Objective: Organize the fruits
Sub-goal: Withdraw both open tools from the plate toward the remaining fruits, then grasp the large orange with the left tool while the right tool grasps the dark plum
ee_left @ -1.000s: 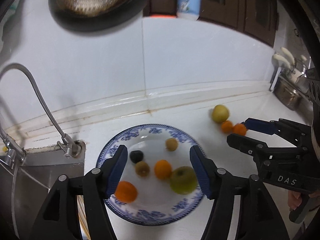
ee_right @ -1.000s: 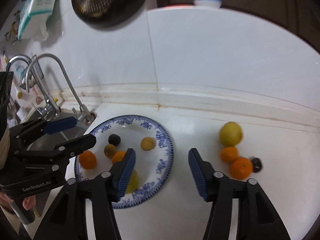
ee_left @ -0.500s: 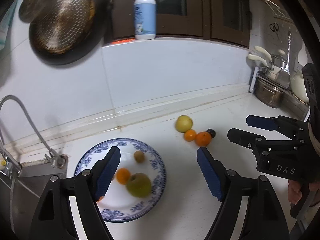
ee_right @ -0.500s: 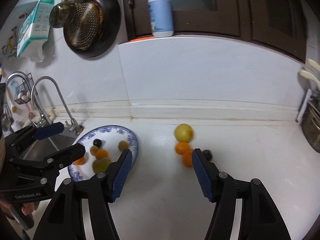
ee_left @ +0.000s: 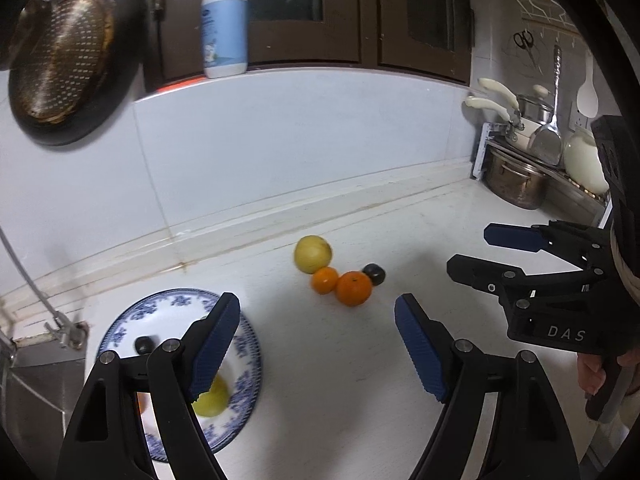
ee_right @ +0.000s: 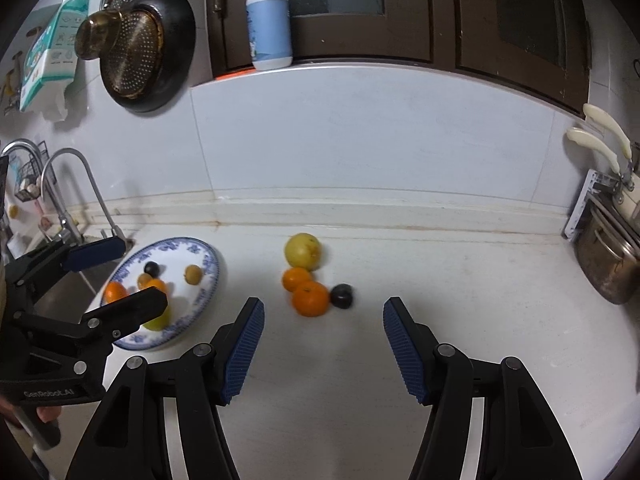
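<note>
L gripper (ee_left: 318,346): my left one, fingers spread wide, nothing between them; hangs above the surface just right of the plate.
R gripper (ee_right: 323,344): fingers released too, wide gap, empty; I see it over the surface right of the plate, fruit pile just beyond the tips.
Plate (ee_right: 208,256): blue-patterned rim, white middle, flat on the surface. My landmark for the rest.
Surface (ee_right: 460,288): white, runs from the plate to the wall.
On plate: small dark fruit (ee_right: 151,268) at the far side; brownish fruit (ee_right: 192,274) nearer the right rim; small orange (ee_right: 113,291) at the left edge; another orange (ee_right: 157,283) mid-plate, a brownish one touching it; a green-yellow fruit (ee_left: 211,398) at the near side, partly behind my L finger.
Off plate: four pieces in a tight group, well to the right of the plate.
Yellow fruit (ee_right: 303,251): farthest of the group from me, closest to the wall.
Small tangerine (ee_right: 296,279): touching the yellow one, on its near side.
Big tangerine (ee_right: 310,298): touching the small one, nearest to my R fingers.
Dark plum (ee_right: 341,295): right against the big tangerine, on the side away from the plate.
Faucet (ee_right: 74,184): left of the plate, behind it, over a sink.
Soap bottle (ee_right: 269,20): on the ledge up the wall, above and right of the plate.
Pan (ee_right: 148,44): hangs on the wall above the plate, strainer in it.
Pot (ee_right: 608,256): far right of the plate, at the end of the surface.
</note>
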Available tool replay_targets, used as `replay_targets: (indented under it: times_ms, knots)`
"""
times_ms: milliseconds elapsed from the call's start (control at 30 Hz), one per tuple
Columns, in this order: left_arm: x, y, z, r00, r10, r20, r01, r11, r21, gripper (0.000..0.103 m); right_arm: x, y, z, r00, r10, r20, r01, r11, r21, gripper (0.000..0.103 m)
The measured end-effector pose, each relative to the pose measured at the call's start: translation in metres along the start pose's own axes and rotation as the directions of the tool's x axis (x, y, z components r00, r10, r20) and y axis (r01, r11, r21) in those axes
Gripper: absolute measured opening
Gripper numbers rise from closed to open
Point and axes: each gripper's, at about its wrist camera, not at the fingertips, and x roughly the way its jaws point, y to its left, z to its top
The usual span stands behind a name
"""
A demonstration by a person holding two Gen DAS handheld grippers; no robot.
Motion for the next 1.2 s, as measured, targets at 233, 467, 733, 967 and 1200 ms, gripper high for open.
replay_targets:
  times_ms: [233,467,733,967,1200]
  knots:
    - [0.026,-0.016,0.000,0.999,-0.037,-0.005,0.038,0.999,0.023,0.079,0.016,-0.015,0.000,0.998,0.013,-0.054,-0.018,0.996,-0.090,0.063]
    - [0.054,-0.026,0.002,0.998,-0.056,-0.030,0.058,0.996,0.063,0.076,0.044,-0.026,0.002,0.991,0.048,-0.126,-0.071,0.979,-0.190,0.063]
    - [0.093,-0.023,0.004,0.989,-0.099,-0.107,0.107,0.992,0.072,0.062,0.086,-0.028,0.000,0.974,0.073,-0.213,-0.146,0.926,-0.348,0.062]
    - [0.124,-0.024,0.001,0.975,-0.124,-0.184,0.140,0.987,0.075,0.051,0.118,-0.032,0.001,0.954,0.127,-0.271,-0.234,0.882,-0.409,0.057]
    - [0.141,-0.026,-0.001,0.959,-0.166,-0.231,0.194,0.976,0.103,0.045,0.137,-0.028,0.000,0.934,0.167,-0.314,-0.305,0.830,-0.467,0.052]
